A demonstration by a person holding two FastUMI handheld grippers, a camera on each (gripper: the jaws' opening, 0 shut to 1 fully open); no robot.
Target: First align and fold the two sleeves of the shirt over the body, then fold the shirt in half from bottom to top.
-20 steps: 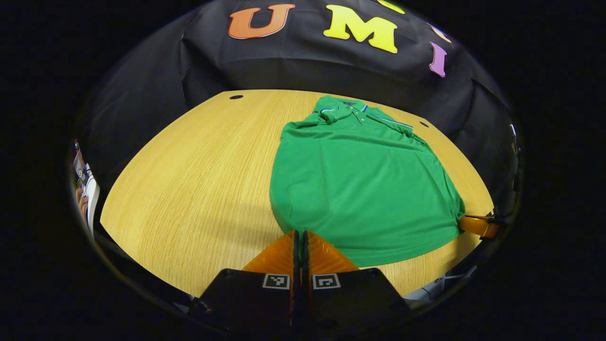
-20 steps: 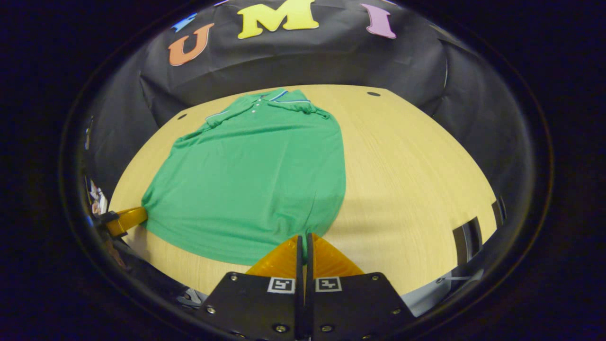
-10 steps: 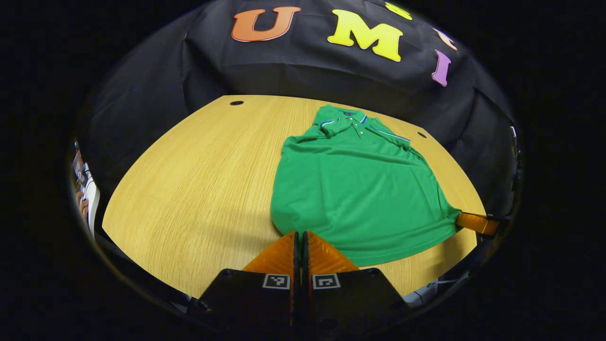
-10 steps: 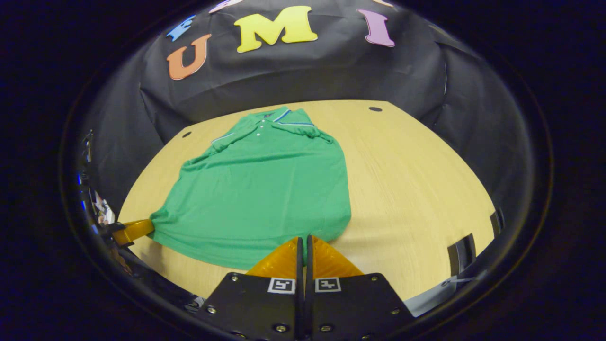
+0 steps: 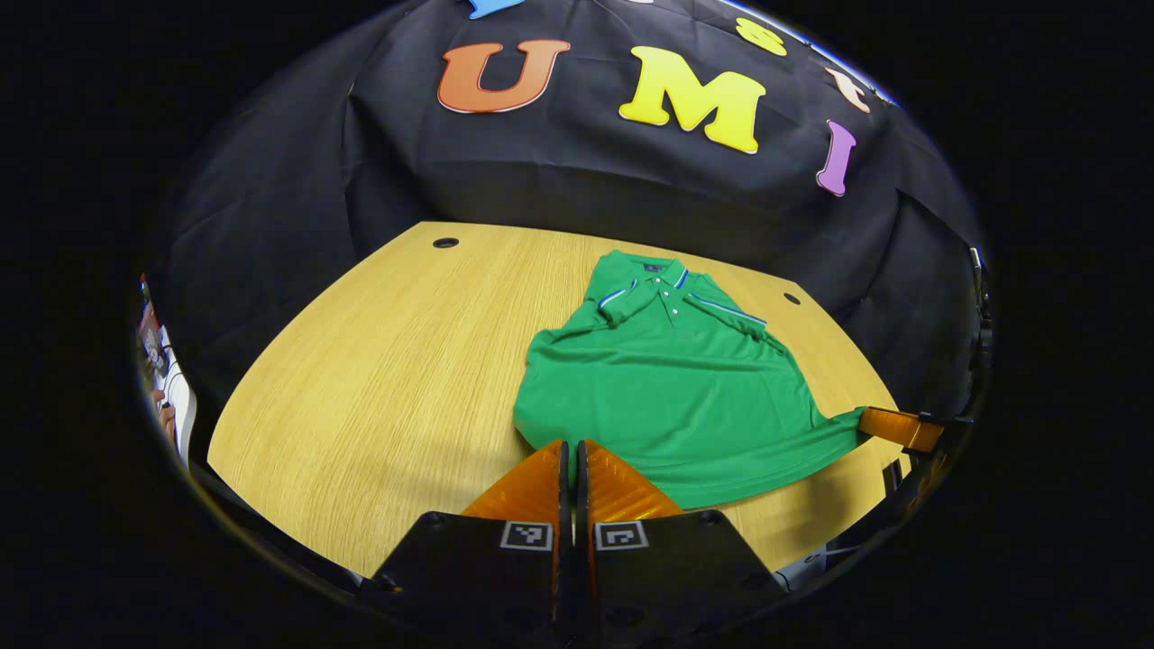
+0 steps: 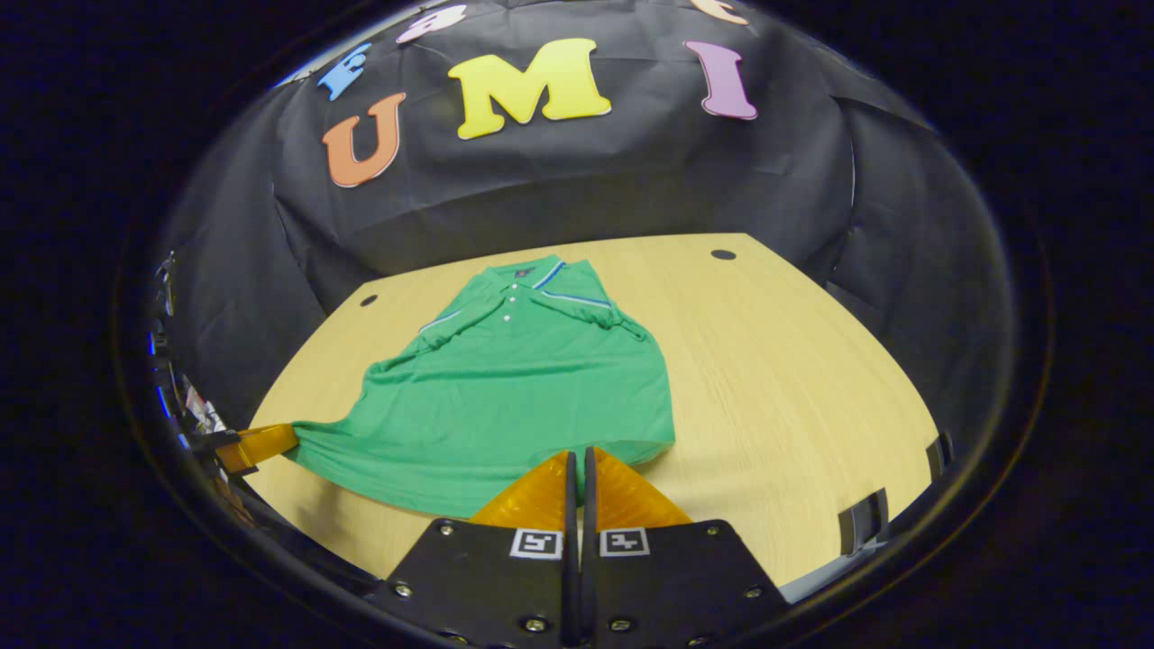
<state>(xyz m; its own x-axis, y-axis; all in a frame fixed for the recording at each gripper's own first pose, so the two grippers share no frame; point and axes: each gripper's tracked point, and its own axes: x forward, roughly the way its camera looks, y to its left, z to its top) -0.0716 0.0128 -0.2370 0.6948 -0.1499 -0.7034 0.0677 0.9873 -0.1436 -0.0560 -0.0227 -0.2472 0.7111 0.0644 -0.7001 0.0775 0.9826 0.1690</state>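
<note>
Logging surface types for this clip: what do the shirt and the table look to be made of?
The shirt looks like a soft knit fabric, matte green; it drapes and wrinkles where the left gripper and right gripper pinch its hem corners. The table looks like light wood or wood-look laminate: fine straight grain lines and a faint sheen. Which of the two, I cannot tell.

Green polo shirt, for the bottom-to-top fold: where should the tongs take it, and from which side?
Grip the two corners of the bottom hem, coming in low from the near table edge. The green polo shirt lies flat, collar at the far side, sleeves already folded in. The left tongs and right tongs are shut on those corners, which looks like a sound hold.
</note>
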